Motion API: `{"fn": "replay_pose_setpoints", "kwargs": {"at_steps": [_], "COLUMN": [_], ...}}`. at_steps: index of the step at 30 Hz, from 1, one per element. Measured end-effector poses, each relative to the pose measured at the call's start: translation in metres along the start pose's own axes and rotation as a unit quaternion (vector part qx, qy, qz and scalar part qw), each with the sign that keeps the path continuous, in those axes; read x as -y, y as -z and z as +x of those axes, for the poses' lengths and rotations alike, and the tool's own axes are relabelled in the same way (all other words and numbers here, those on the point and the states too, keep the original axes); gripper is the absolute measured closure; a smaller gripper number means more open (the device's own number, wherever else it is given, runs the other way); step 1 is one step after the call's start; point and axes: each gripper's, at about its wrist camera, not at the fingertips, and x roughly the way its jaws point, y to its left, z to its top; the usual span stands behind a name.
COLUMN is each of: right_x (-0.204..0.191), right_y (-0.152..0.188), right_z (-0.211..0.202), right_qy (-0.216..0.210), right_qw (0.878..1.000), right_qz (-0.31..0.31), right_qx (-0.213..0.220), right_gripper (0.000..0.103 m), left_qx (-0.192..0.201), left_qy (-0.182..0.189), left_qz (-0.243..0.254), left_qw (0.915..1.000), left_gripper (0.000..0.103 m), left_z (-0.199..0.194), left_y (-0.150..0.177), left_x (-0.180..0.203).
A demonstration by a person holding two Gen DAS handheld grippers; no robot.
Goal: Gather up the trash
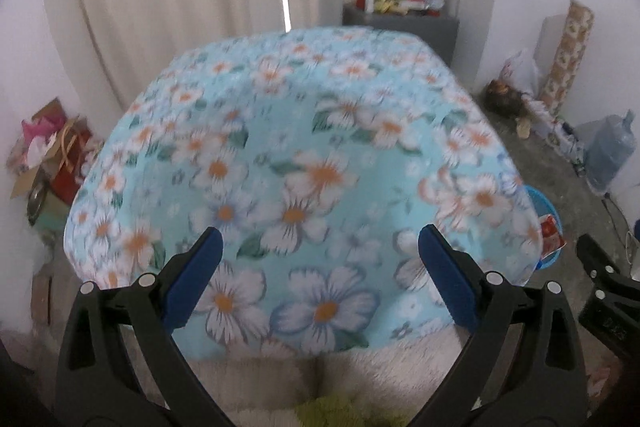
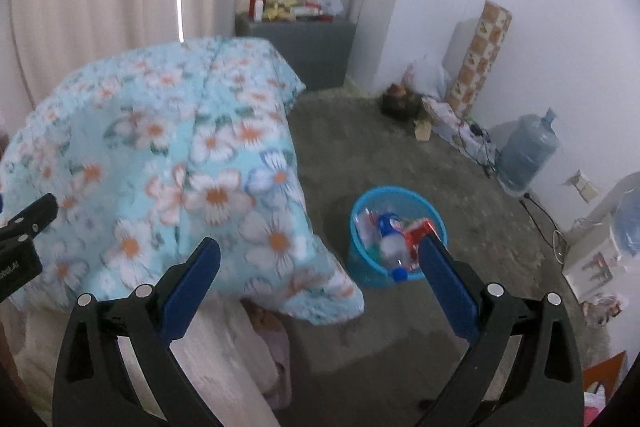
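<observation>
Tongs, left (image 1: 318, 241) and right (image 2: 320, 251), spread, empty; round blue mesh bin (image 2: 362, 273) holds crumpled trash

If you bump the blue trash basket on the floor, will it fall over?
Probably easily. The blue basket looks like thin plastic mesh, so likely light. It holds bottles and wrappers, with one bottle poking above the rim, so it may be top-heavy. It also seems narrower at the bottom.
</observation>
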Motion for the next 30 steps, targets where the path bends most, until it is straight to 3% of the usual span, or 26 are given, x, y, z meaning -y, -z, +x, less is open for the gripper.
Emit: {"fn": "replay_pose_setpoints", "kwargs": {"at_steps": [11, 30], "right_x": [0.010, 0.017], "right_y": [0.010, 0.014], "right_z": [0.015, 0.011], "right_qy": [0.017, 0.021], "right_qw": [0.999, 0.999], "right_qz": [0.004, 0.008], "right_qx": [-0.033, -0.034], "right_gripper": [0.007, 0.007], "left_qx": [-0.021, -0.029], "left_qy": [-0.017, -0.010], "left_qz": [0.020, 0.025], "left_qw": [0.9994, 0.9992], "left_gripper": [0.009, 0.009], "left_z": [0.011, 0.006], "left_y": [0.007, 0.009], "left_x": [0.009, 0.020]}}
